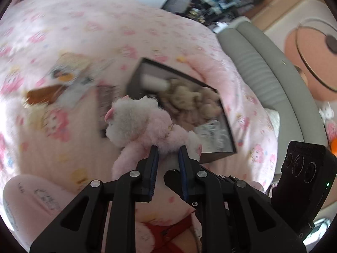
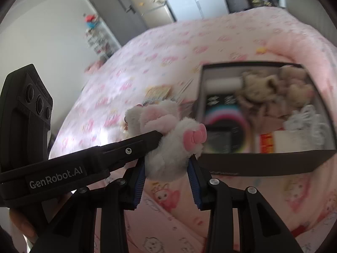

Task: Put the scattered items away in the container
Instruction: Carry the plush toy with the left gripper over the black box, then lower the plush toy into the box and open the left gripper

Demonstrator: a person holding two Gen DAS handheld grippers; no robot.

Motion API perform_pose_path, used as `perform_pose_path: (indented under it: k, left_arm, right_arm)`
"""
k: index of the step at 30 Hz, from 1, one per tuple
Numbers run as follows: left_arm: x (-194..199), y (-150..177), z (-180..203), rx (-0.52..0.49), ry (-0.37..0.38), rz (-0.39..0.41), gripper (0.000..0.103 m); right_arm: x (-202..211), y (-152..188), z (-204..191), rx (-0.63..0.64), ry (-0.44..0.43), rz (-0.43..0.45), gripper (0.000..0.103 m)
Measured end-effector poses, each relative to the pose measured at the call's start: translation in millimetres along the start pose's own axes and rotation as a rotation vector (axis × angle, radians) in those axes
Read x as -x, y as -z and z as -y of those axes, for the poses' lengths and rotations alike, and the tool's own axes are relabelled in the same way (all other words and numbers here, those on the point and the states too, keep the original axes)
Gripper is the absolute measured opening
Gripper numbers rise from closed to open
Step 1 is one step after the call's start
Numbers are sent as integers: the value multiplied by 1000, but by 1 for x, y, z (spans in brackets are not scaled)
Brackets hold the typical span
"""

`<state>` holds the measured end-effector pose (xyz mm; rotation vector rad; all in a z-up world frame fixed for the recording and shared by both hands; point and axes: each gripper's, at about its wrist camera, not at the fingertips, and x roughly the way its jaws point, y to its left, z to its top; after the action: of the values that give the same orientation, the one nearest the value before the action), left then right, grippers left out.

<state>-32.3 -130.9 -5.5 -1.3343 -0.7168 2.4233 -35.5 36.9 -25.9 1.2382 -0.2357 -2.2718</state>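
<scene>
A pink and white plush toy (image 1: 139,116) hangs in the air over the bed, held by both grippers. My left gripper (image 1: 168,154) is shut on a thin pink limb of it. My right gripper (image 2: 166,164) is shut on the toy's white fluffy body (image 2: 168,158), with a pink-soled paw sticking up beside it. The left gripper (image 2: 159,136) reaches in from the left and pinches the same toy. Just beyond and to the right lies the dark open box (image 2: 263,162), also seen past the toy in the left wrist view (image 1: 217,157). It holds beige plush toys (image 2: 259,88).
The box also holds a white roll (image 2: 223,83), a white cord bundle (image 2: 307,120) and coloured packs. Loose booklets (image 2: 158,91) and cards (image 1: 63,76) lie on the pink patterned bed sheet (image 2: 168,48). A grey padded headboard (image 1: 263,73) borders the bed. A fridge (image 2: 151,6) stands far back.
</scene>
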Motion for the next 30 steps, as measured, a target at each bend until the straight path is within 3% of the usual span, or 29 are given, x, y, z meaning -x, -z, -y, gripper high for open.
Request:
perform_pose_path:
  k: [7, 12, 15, 20, 25, 28, 30]
  left_arm:
    - [-52, -13, 65, -93, 101, -34, 19]
    - [-114, -17, 94, -144, 140, -82, 19]
    - [-150, -11, 99, -140, 106, -120, 19]
    - [-172, -9, 91, -97, 92, -149, 19]
    - [-177, -8, 81, -97, 12, -179, 23]
    - [-173, -8, 70, -97, -67, -180, 22]
    - [-172, -9, 60, -75, -72, -190, 21]
  right_arm:
    - [44, -11, 67, -66, 73, 120, 34]
    - [52, -17, 126, -84, 142, 139, 34]
    - [36, -18, 158, -80, 192, 93, 33]
    - [13, -19, 188, -102, 176, 43, 33]
    - [-1, -14, 200, -135, 108, 0, 33]
    - [9, -14, 203, -127, 84, 1, 33]
    - [23, -17, 207, -145, 49, 18, 33]
